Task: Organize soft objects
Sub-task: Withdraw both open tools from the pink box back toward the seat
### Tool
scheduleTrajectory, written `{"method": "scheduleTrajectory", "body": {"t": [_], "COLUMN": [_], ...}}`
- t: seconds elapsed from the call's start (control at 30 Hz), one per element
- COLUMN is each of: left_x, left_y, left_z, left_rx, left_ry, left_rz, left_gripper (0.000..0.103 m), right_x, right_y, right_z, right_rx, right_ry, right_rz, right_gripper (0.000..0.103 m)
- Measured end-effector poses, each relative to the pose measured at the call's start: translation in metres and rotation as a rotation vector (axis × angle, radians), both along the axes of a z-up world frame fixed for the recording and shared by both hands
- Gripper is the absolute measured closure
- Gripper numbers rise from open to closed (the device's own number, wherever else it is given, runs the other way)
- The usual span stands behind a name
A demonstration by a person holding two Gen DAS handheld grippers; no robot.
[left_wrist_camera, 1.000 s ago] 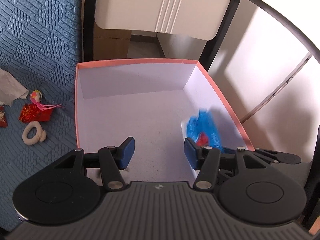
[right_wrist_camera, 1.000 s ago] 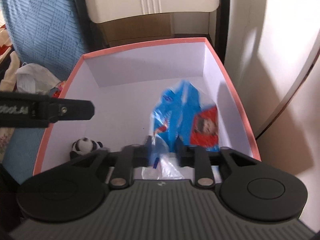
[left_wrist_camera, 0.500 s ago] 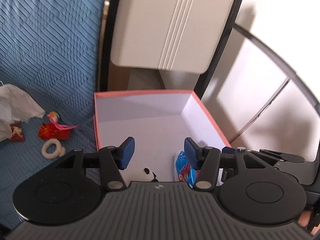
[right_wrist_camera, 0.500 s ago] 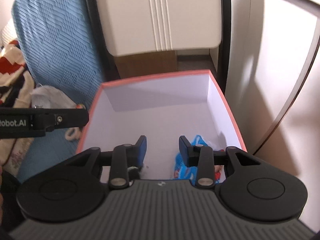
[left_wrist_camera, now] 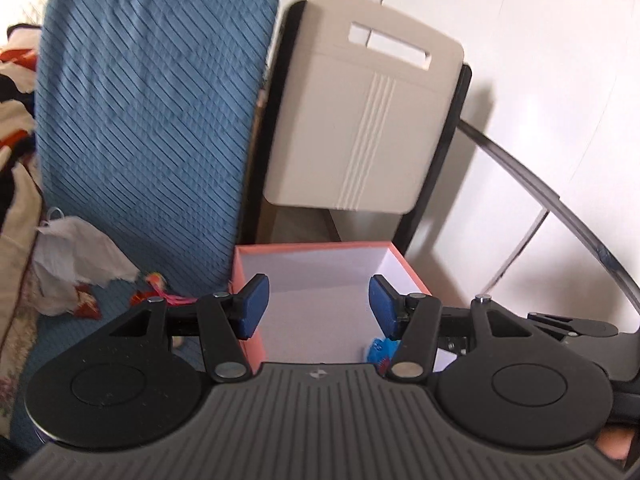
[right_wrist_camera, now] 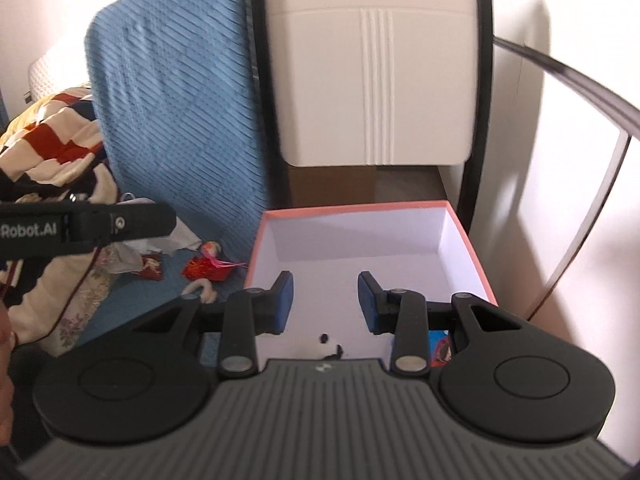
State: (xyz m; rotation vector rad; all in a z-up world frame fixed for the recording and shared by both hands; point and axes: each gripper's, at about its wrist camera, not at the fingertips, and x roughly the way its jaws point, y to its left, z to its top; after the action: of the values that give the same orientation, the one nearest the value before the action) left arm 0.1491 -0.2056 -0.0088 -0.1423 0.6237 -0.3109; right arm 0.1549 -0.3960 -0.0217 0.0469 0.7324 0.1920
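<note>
Both empty: left hand-held gripper (left_wrist_camera: 318,302) parted wide, right hand-held gripper (right_wrist_camera: 325,307) narrower, above pink-rimmed box (right_wrist_camera: 352,211). Blue snack packet (left_wrist_camera: 380,350) inside. Remaining: red embroidered pouch (right_wrist_camera: 206,270), white ring (right_wrist_camera: 199,291) on blue bedspread (left_wrist_camera: 120,304). Light, soft; pinch pouch mid-body.

One pink-rimmed white cardboard box (right_wrist_camera: 464,252). Inside it: one blue plastic snack packet (left_wrist_camera: 378,350), one small black-and-white panda plush (right_wrist_camera: 330,350), mostly hidden. On one blue quilted mattress (right_wrist_camera: 176,92): one white crumpled plastic bag (left_wrist_camera: 76,244), two red embroidered pouches (right_wrist_camera: 204,269) (right_wrist_camera: 151,267), one cream ring-shaped soft toy (right_wrist_camera: 202,291), one small doll with pink tassel (right_wrist_camera: 212,249). One patterned blanket (right_wrist_camera: 52,120). One beige plastic panel (right_wrist_camera: 376,68). Two black grippers with blue pads (left_wrist_camera: 318,304) (right_wrist_camera: 325,304).
</note>
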Motion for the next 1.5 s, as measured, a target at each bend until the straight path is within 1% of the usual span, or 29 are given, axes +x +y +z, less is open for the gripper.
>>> {"method": "scheduleTrajectory", "body": {"t": [0.07,0.17,0.23,0.4,0.53,0.57,0.6,0.73,0.83,1.1,1.3,1.5], "left_x": [-0.005,-0.013,-0.018,-0.026,-0.03,-0.03,-0.031,-0.036,-0.039,-0.037,-0.038,-0.04], "left_y": [0.01,0.027,0.042,0.082,0.118,0.125,0.131,0.15,0.161,0.183,0.194,0.2], "left_z": [0.004,0.006,0.004,-0.001,-0.011,-0.014,-0.017,-0.037,-0.053,-0.081,-0.104,-0.125], "left_rx": [-0.01,0.003,-0.002,0.014,0.008,0.004,-0.075,-0.089,-0.089,-0.076,-0.073,-0.062], "left_ry": [-0.013,-0.025,-0.028,-0.059,-0.074,-0.075,-0.029,-0.015,0.0,0.015,0.038,0.058], "left_rz": [0.004,0.023,0.039,0.086,0.128,0.135,0.157,0.187,0.191,0.238,0.261,0.277], "left_gripper": [0.041,0.041,0.041,0.041,0.041,0.041,0.041,0.041,0.041,0.041,0.041,0.041], "right_x": [-0.006,-0.015,-0.018,-0.023,-0.025,-0.025,-0.026,-0.028,-0.031,-0.034,-0.034,-0.034], "right_y": [0.01,0.023,0.034,0.06,0.084,0.091,0.097,0.12,0.137,0.167,0.177,0.187], "right_z": [0.005,0.013,0.014,0.012,0.006,0.003,0.001,-0.011,-0.021,-0.056,-0.079,-0.102], "right_rx": [-0.01,-0.005,-0.011,-0.015,-0.01,-0.01,-0.009,-0.003,-0.014,-0.023,-0.016,-0.005], "right_ry": [-0.012,-0.03,-0.034,-0.05,-0.057,-0.057,-0.056,-0.035,-0.026,0.024,0.029,0.059], "right_rz": [0.01,0.02,0.029,0.065,0.095,0.102,0.109,0.135,0.153,0.174,0.181,0.178], "right_gripper": [0.064,0.064,0.064,0.064,0.064,0.064,0.064,0.064,0.064,0.064,0.064,0.064]}}
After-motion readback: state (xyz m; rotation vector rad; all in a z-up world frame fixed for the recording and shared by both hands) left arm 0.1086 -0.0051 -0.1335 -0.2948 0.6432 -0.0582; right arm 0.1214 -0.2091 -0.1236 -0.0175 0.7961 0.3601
